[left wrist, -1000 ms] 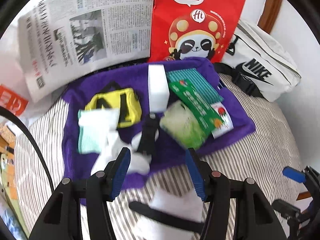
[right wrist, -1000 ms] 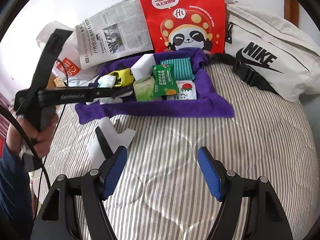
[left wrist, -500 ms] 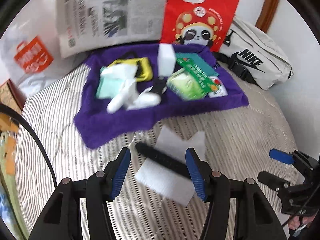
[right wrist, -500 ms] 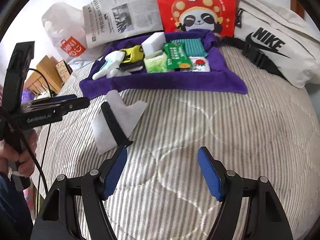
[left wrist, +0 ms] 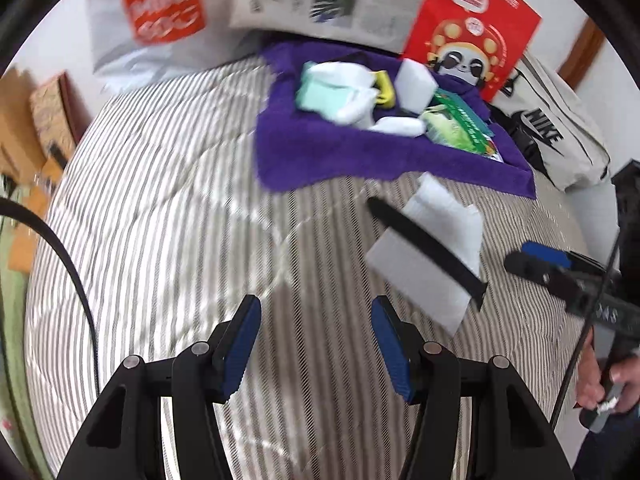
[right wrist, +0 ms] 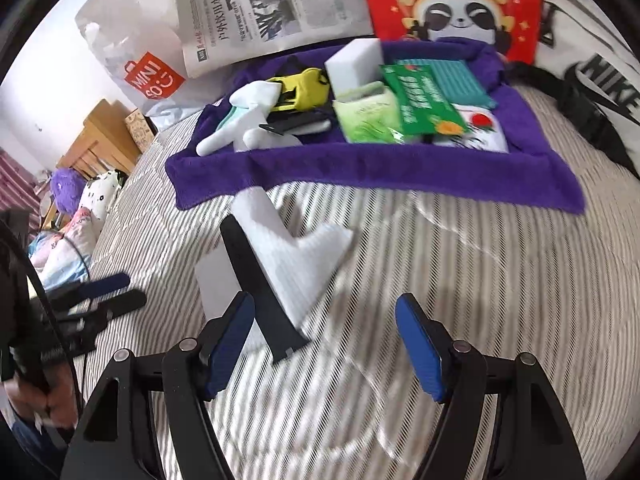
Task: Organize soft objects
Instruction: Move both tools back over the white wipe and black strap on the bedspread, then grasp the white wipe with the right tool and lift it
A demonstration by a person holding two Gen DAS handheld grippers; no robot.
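Note:
A white foam piece (right wrist: 296, 256) with a black strap (right wrist: 256, 292) across it lies on the striped bedding, in front of a purple towel (right wrist: 360, 168). The towel carries a white sponge block (right wrist: 354, 64), a yellow pouch (right wrist: 300, 88), a white glove-like cloth (right wrist: 240, 124) and green packets (right wrist: 368, 116). My right gripper (right wrist: 324, 320) is open just before the foam piece, its left finger beside the strap's end. My left gripper (left wrist: 316, 328) is open over bare bedding. The foam piece (left wrist: 432, 248) lies to its right, and nothing is between its fingers.
A red panda bag (right wrist: 460, 4), a newspaper (right wrist: 272, 12) and a white plastic shopping bag (right wrist: 136, 64) lean behind the towel. A white Nike bag (right wrist: 600, 72) lies at the right. Wooden furniture (right wrist: 104, 140) and plush toys (right wrist: 68, 188) stand off the bed's left side.
My left gripper has drawn back from the towel and swung left, so the foam piece now sits to its right. My right gripper has sunk and closed in on the foam piece.

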